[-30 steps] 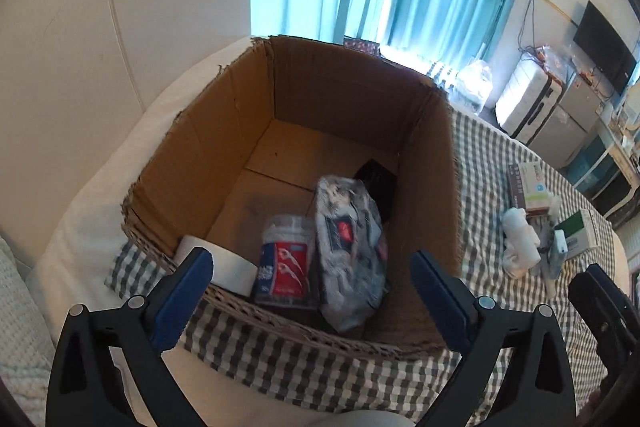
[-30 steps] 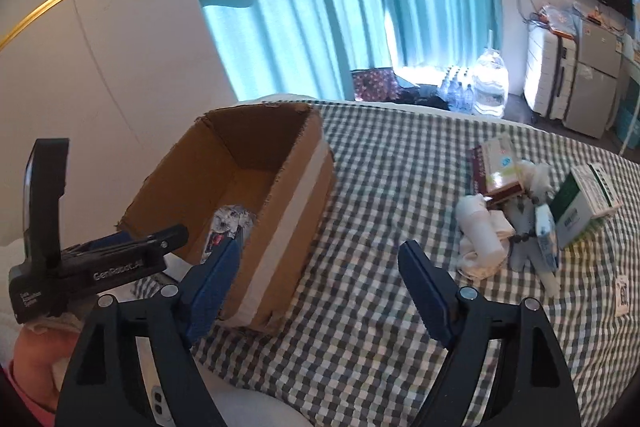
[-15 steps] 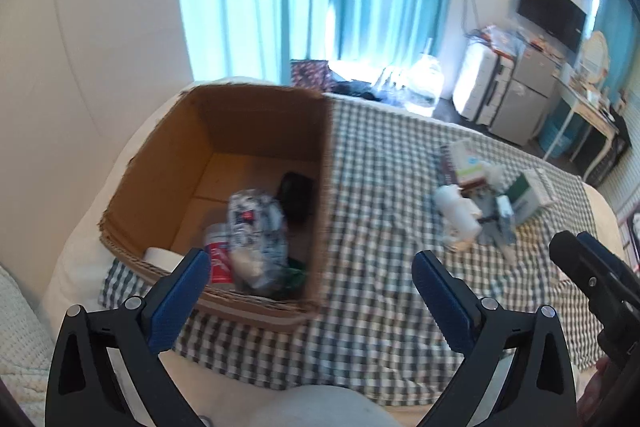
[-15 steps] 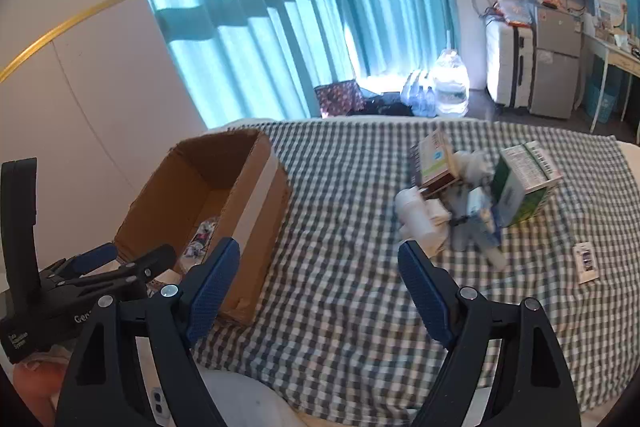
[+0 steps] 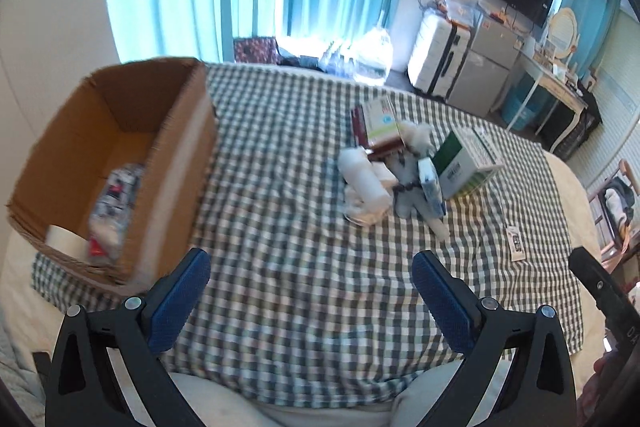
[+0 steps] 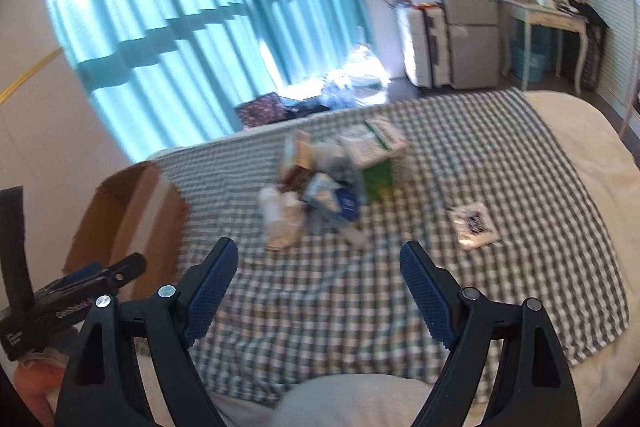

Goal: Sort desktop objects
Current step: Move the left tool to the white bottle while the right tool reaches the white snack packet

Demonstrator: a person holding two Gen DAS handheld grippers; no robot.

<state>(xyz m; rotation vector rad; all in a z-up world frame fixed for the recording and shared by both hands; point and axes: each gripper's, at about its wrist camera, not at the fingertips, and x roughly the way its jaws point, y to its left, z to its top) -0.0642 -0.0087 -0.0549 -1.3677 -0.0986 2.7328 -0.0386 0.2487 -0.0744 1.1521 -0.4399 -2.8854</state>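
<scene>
Cardboard on the left: the open box (image 5: pixel 120 163) sits on the checked cloth (image 5: pixel 300 267), and only part of its contents shows over the near wall, a white roll (image 5: pixel 66 241) and a crinkly printed packet (image 5: pixel 114 203), both smeared by blur. In the right wrist view the box (image 6: pixel 128 223) is cut down to one corner, its inside hidden.

The pile of loose things lies mid-cloth, well apart from the box: a white bottle (image 5: pixel 362 179) on its side, a green-and-white carton (image 5: pixel 464 163) tilted against the heap, a small box with a dark red edge (image 5: pixel 376 123) behind, a grey soft toy (image 5: pixel 408 183) in between with a blue-and-white packet (image 5: pixel 430 187) lying across it. Where one item ends and the next begins is hard to say; the right wrist view blurs the heap (image 6: pixel 332 187) further. A small flat sachet (image 6: pixel 474 227) lies alone on the cloth, off to the right of the pile.

Left gripper (image 5: pixel 310 301): blue pads (image 5: pixel 178 301) spread wide, nothing between them, hovering above the near cloth, short of the pile. Right gripper (image 6: pixel 318 293): jaws just as wide, holding nothing, aimed at the heap from above the cloth. The left tool's black body (image 6: pixel 72 301) pokes in at that view's left edge.
</scene>
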